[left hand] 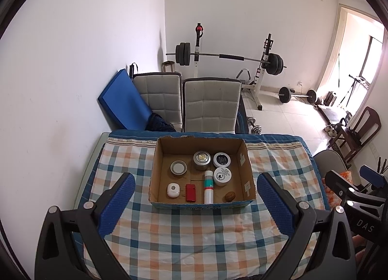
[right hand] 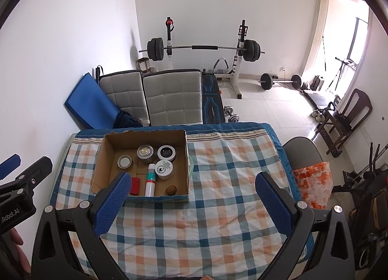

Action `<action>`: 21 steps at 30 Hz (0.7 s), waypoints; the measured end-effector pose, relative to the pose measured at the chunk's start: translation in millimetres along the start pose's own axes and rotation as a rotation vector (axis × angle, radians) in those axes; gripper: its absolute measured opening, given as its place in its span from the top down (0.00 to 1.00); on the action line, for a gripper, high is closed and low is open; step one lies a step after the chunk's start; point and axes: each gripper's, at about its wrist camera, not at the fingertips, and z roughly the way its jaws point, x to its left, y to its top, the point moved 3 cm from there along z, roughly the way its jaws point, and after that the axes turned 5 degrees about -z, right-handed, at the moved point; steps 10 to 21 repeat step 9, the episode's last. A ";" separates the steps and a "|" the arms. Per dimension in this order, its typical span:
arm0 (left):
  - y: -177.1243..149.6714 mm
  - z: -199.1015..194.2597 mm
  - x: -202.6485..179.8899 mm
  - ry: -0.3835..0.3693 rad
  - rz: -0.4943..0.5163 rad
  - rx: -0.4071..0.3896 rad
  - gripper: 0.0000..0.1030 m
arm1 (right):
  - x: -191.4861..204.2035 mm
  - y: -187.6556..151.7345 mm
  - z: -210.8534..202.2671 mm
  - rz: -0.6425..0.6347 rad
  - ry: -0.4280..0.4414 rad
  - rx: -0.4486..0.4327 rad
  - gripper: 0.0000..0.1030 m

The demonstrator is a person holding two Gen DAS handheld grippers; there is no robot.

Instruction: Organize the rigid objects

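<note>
Your left gripper [left hand: 195,203] hangs above the checked cloth [left hand: 194,236] with its fingers spread wide and nothing between them. Your right gripper [right hand: 192,201] is likewise wide open and empty. The cardboard box [left hand: 247,175] sits at the far middle of the table. Inside it: three round tins [left hand: 201,160], a white jar [left hand: 222,176], a tube [left hand: 208,186] lying flat, a red lighter [left hand: 190,192], a small white case [left hand: 173,190] and a walnut [left hand: 230,196].

Brown cardboard box [left hand: 242,158] sits on blue-orange-white checked tablecloth [left hand: 194,236].
</note>
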 end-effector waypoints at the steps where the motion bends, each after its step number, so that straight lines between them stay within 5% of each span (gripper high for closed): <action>1: 0.1 -0.1 0.0 0.000 -0.001 -0.001 0.00 | 0.1 -0.1 0.6 0.002 0.000 0.001 0.00; 21: -3.5 0.6 0.8 -0.009 0.002 0.001 0.00 | -2.0 0.4 0.1 0.006 -0.008 -0.002 0.00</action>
